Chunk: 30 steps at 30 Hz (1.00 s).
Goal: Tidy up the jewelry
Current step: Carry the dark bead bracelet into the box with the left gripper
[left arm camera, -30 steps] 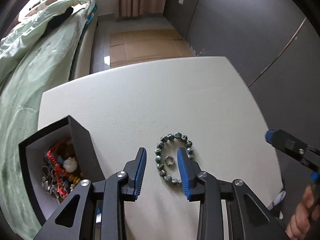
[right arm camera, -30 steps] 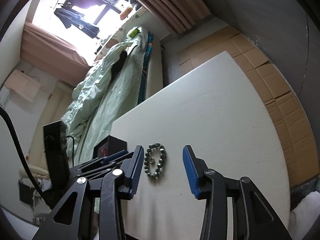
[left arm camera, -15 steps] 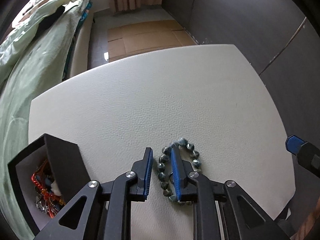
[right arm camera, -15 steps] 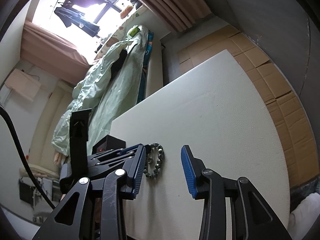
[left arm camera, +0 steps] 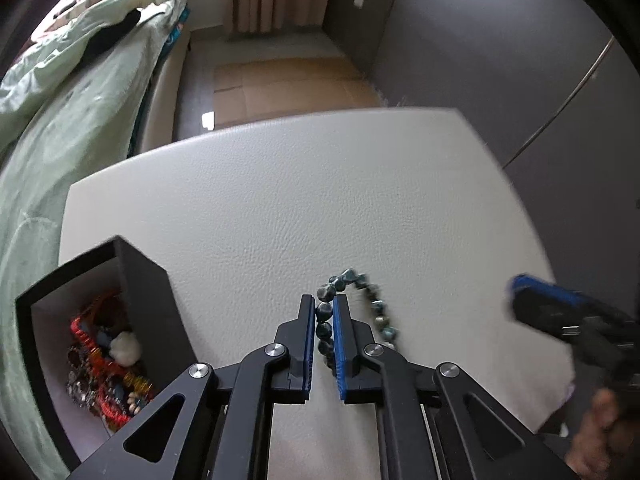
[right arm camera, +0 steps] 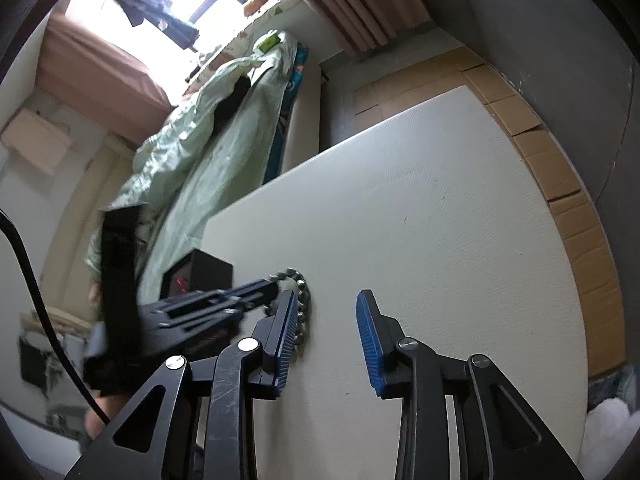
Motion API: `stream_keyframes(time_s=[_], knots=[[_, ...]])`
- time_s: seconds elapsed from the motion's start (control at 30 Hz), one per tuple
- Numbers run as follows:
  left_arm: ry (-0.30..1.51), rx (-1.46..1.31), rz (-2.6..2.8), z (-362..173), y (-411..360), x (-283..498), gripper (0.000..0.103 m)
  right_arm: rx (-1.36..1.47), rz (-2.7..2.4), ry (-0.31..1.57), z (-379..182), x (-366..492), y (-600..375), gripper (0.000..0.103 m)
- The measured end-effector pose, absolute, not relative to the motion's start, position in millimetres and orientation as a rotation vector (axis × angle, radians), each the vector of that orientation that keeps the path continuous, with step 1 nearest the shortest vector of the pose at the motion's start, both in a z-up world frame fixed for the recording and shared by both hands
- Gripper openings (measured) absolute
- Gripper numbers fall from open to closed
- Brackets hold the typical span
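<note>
The left claw point(left arm camera: 323, 320), its blue pads closing, pinches one side of the grey-green stone bead bracelet point(left arm camera: 356, 308), which still lies on the white leather-textured desk point(left arm camera: 320, 200). The right claw point(right arm camera: 328, 320) hangs apart, closing on nothing. The open black jewelry box point(left arm camera: 140, 280) at the desk's corner already holds red and mixed pieces; carrying this bracelet into it appears to remain.

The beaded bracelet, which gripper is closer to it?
Left. The left gripper jaws are closing around the beaded bracelet; the right gripper sits beside it, nothing between its closing jaws.
</note>
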<state>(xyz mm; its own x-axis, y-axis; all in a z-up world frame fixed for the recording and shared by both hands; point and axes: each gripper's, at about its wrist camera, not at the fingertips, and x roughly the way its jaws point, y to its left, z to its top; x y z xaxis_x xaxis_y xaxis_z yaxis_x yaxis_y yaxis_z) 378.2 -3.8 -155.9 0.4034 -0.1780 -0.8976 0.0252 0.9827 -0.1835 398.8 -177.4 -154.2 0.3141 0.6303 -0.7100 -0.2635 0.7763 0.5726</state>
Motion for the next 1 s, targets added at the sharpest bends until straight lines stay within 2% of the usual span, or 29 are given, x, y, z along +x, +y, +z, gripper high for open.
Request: stream_keyframes(time_s=[0.43,0.73,1.0], knots=[[0.932,-0.316,-0.207,-77.6,20.2,340.7,0.009,0.127,0.681,1.076,-156.8,388.8,-136.1,0.033],[0.859,-0.377,-0.15,-60.6,60.1,327.3,0.009,-0.029,0.731,1.049,-158.2,380.3,-101.3,0.033],[0.844,-0.444,-0.101,-68.7,98.8,312.2,0.009,-0.159,0.725,1.058,-168.1,380.0,-72.9,0.033]])
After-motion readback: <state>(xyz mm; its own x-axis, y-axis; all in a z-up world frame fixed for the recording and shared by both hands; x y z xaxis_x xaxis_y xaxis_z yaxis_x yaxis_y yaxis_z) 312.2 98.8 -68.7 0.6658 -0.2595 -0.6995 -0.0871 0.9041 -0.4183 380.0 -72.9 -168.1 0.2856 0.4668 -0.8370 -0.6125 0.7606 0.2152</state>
